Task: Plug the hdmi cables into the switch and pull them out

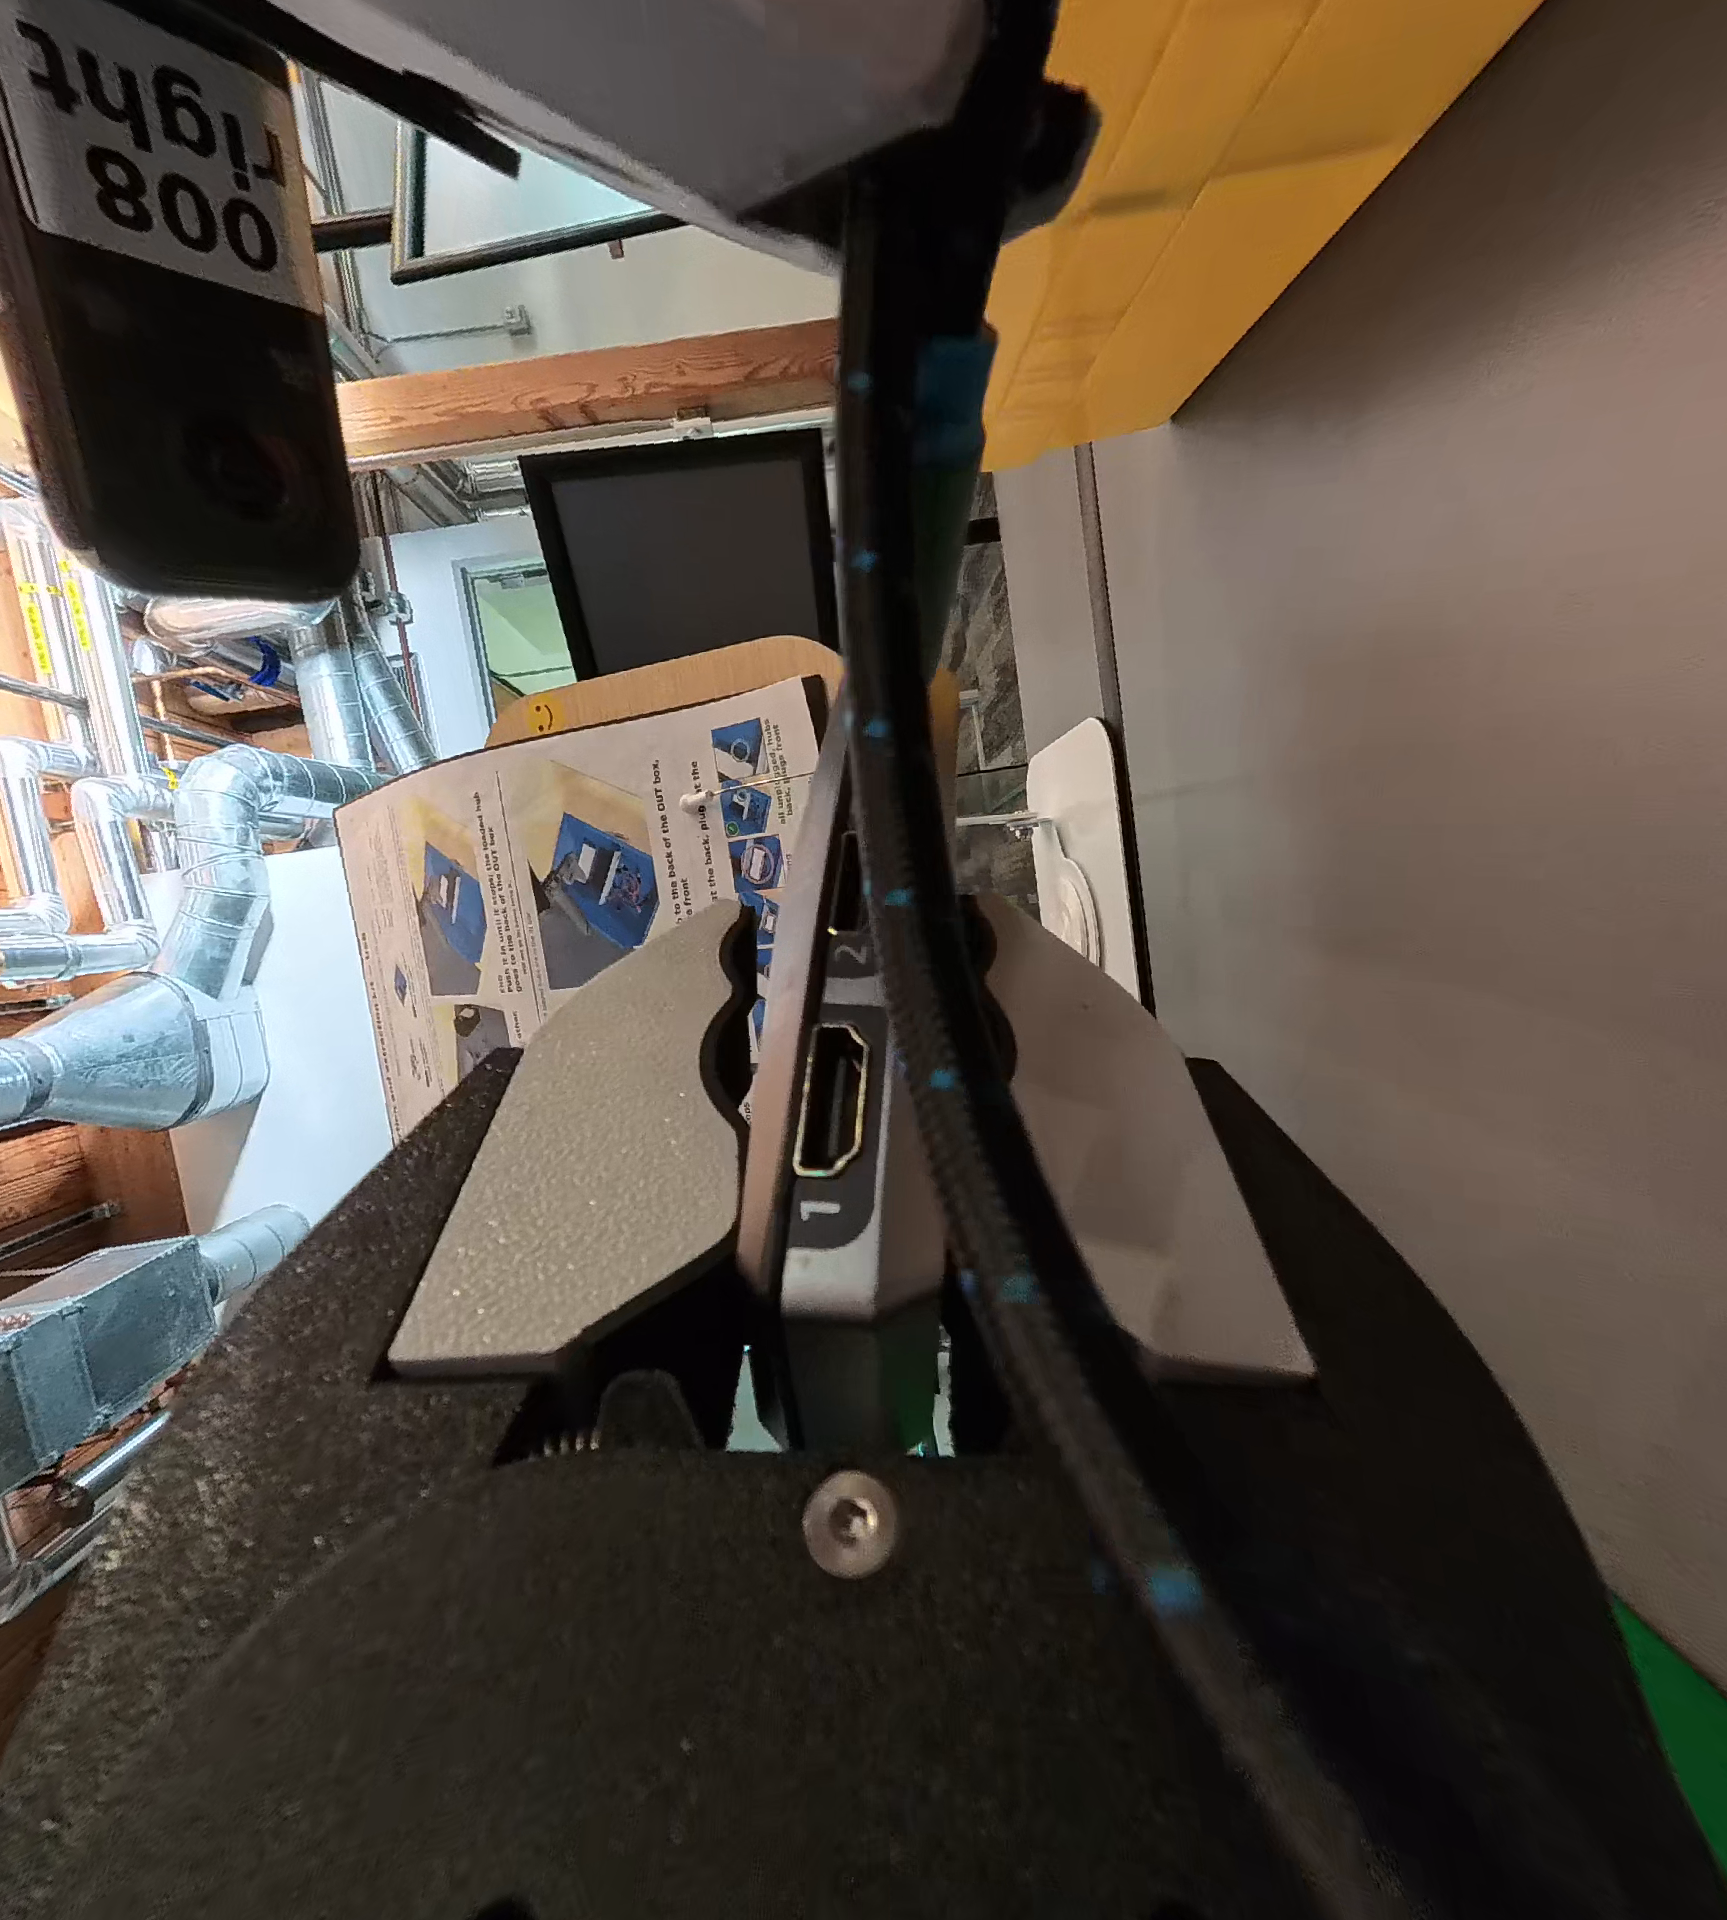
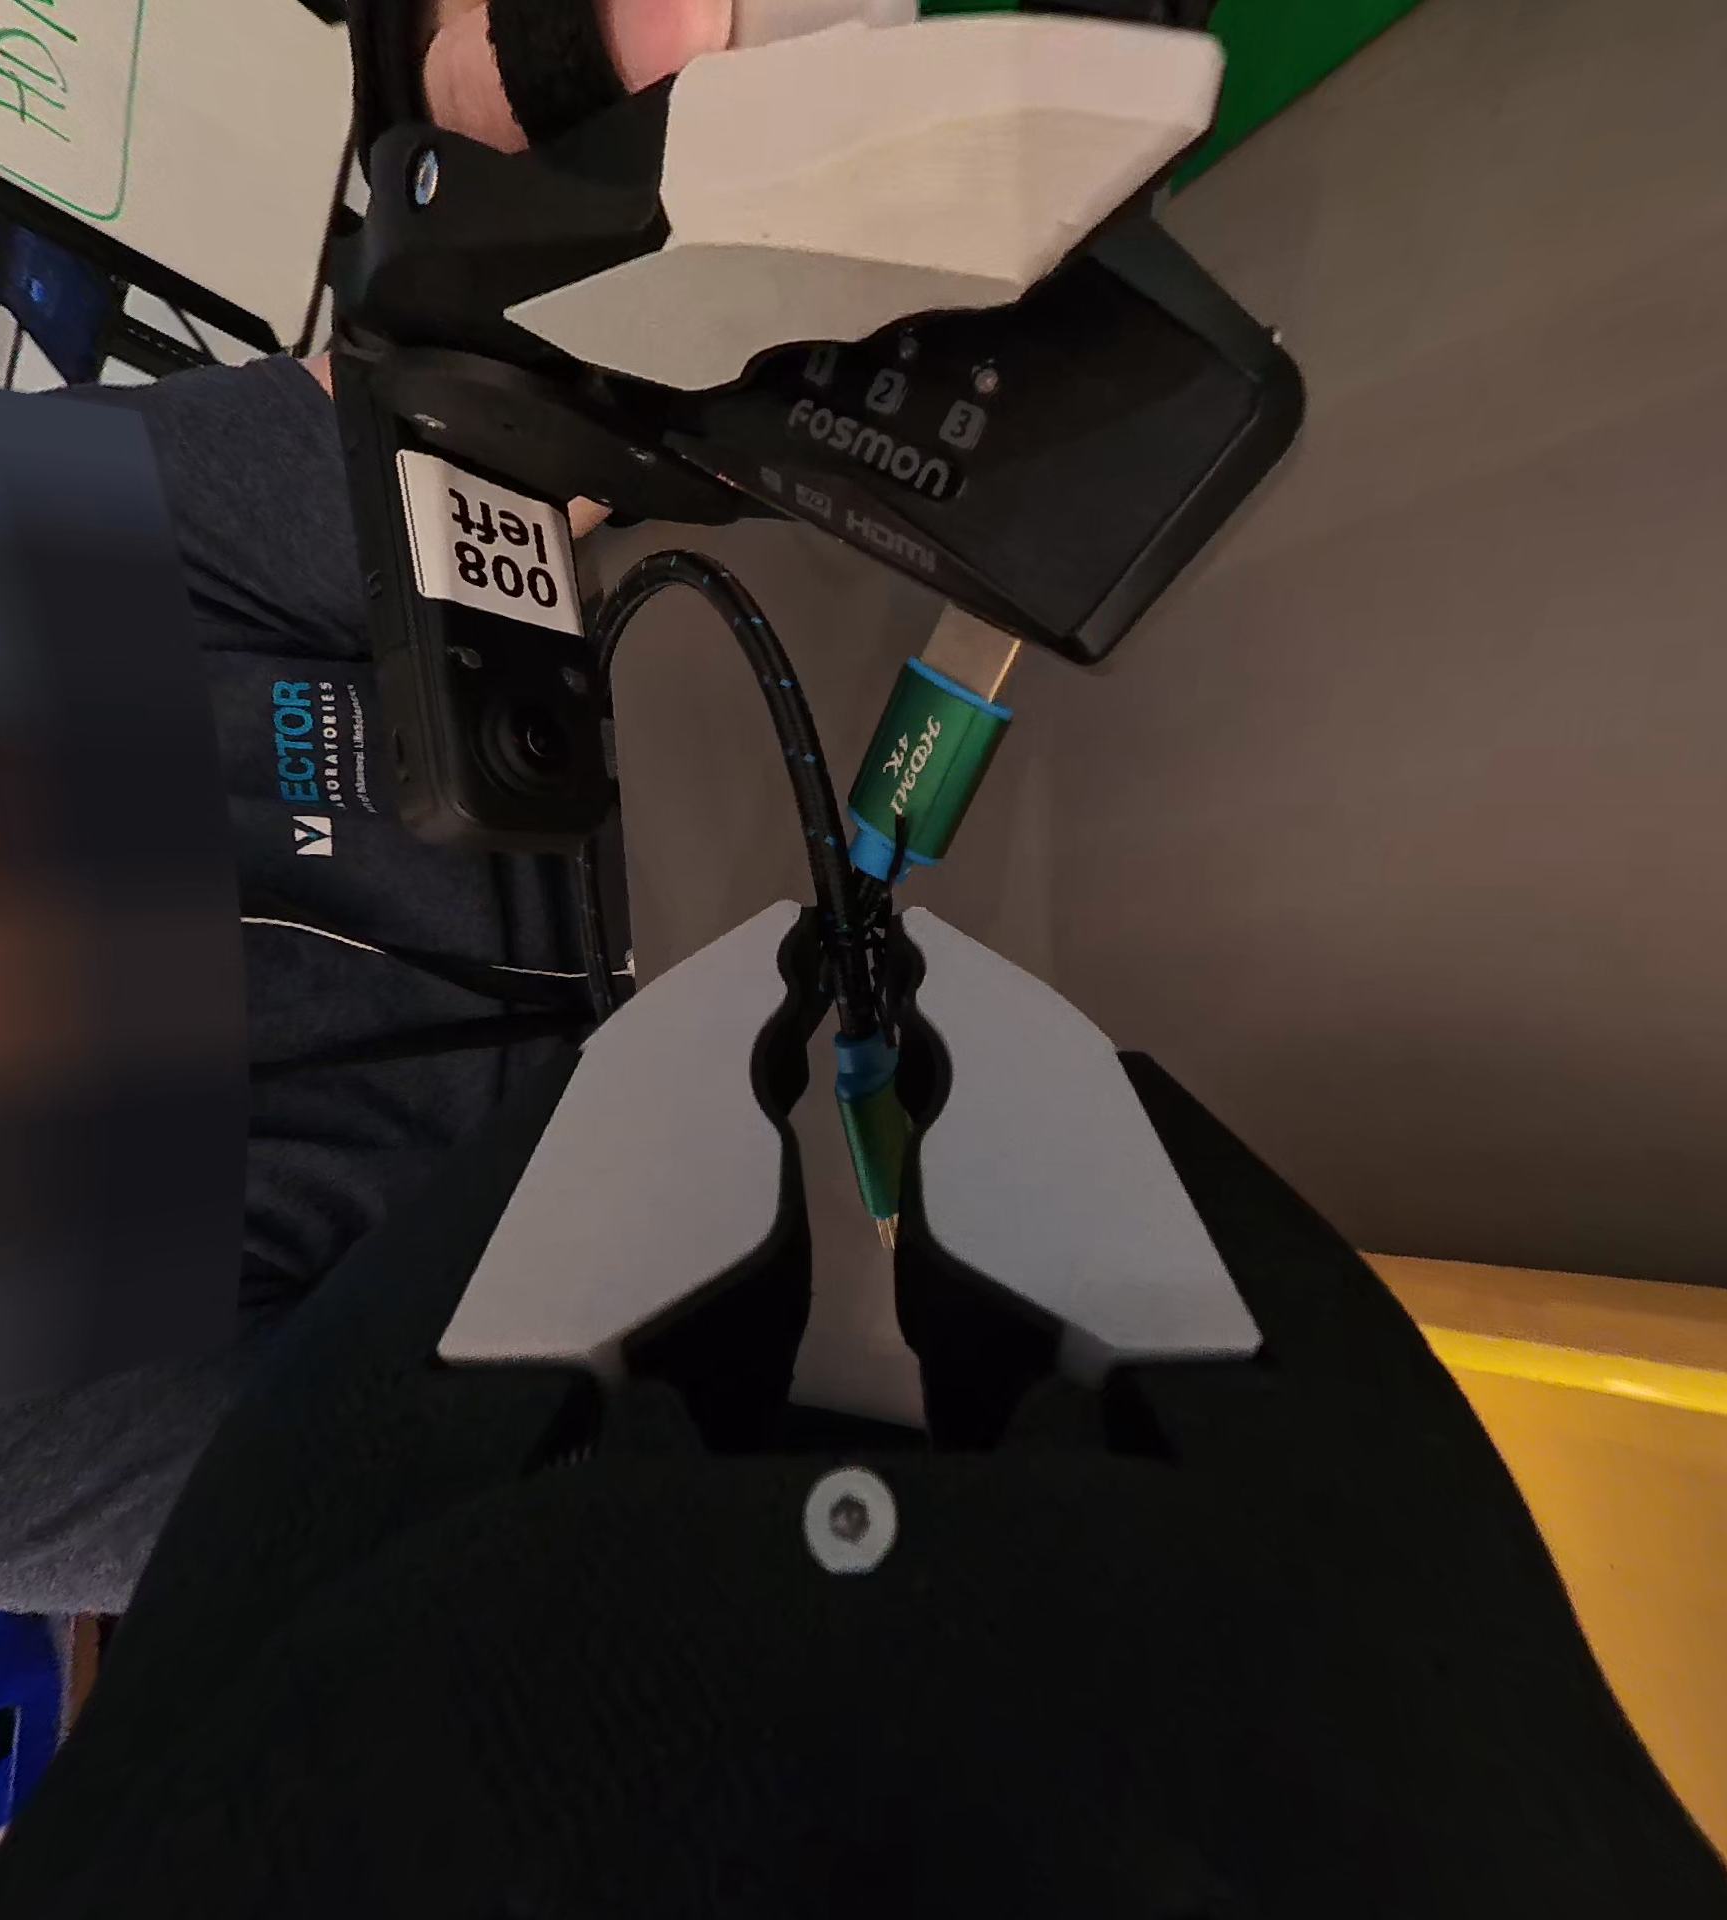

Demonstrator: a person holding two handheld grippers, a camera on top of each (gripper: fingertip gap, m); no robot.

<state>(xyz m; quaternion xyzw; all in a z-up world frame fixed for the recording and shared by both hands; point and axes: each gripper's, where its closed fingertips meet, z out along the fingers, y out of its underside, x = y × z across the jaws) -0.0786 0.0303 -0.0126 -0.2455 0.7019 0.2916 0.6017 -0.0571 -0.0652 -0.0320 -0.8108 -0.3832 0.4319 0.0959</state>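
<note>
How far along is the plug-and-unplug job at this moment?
Done: the left gripper holds the switch raised. In hand: one green HDMI plug has its metal tip at the switch's edge, whether going in or coming out is unclear; the right gripper pinches the braided cable just behind it. Left: a second green plug sits loose between the right gripper's fingers, and a port is empty.

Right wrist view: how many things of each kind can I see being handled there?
Grippers: 2, the right gripper and the left gripper
HDMI switch: 1
Green HDMI plugs: 2, one at the switch, one between the right gripper's fingers
Braided cable: 1
Total: 6
</note>
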